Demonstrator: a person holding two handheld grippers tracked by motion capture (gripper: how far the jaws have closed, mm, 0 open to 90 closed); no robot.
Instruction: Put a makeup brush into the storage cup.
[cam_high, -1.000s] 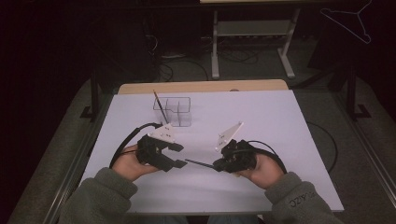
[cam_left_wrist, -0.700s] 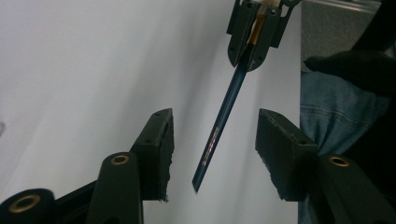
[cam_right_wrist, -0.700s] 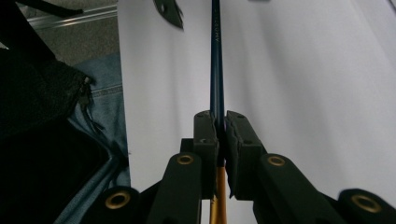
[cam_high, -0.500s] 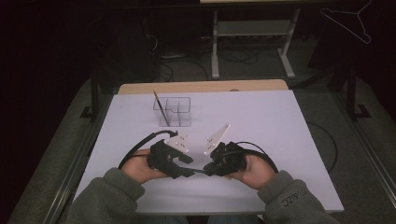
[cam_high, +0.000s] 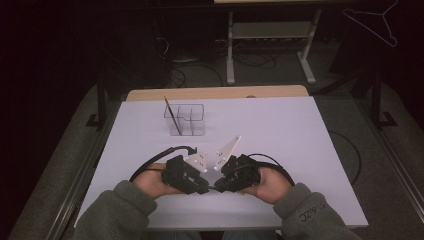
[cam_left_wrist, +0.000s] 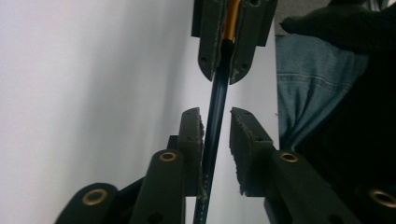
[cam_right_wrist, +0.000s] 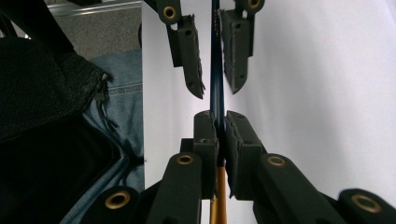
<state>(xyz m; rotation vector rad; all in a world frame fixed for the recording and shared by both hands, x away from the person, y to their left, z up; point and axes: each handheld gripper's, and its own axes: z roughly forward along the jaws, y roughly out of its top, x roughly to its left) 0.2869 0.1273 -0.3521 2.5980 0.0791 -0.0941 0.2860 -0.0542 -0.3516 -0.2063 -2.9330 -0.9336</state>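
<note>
A dark blue pencil (cam_right_wrist: 215, 70) with a yellow end (cam_right_wrist: 219, 196) is clamped in my right gripper (cam_right_wrist: 219, 119), which is shut on it. My left gripper (cam_left_wrist: 216, 122) faces it tip to tip, and the blue shaft (cam_left_wrist: 218, 93) runs between its jaws. Those jaws have just been closing; the shaft lies against one pad and a gap is left at the other. In the high view both grippers, left (cam_high: 204, 189) and right (cam_high: 216, 188), meet low over the white table (cam_high: 280, 130) near its front edge.
A clear compartment box (cam_high: 192, 120) stands at the table's far left-middle with another thin pencil (cam_high: 172, 116) leaning in it. Beyond the table are a metal stand (cam_high: 270, 35), floor cables and a wire hanger (cam_high: 372, 20). The person's jeans (cam_left_wrist: 313, 84) lie below the front edge.
Both hands came together toward the table's front middle. The left gripper's jaws narrowed around the free end of the pencil held by the right gripper.
</note>
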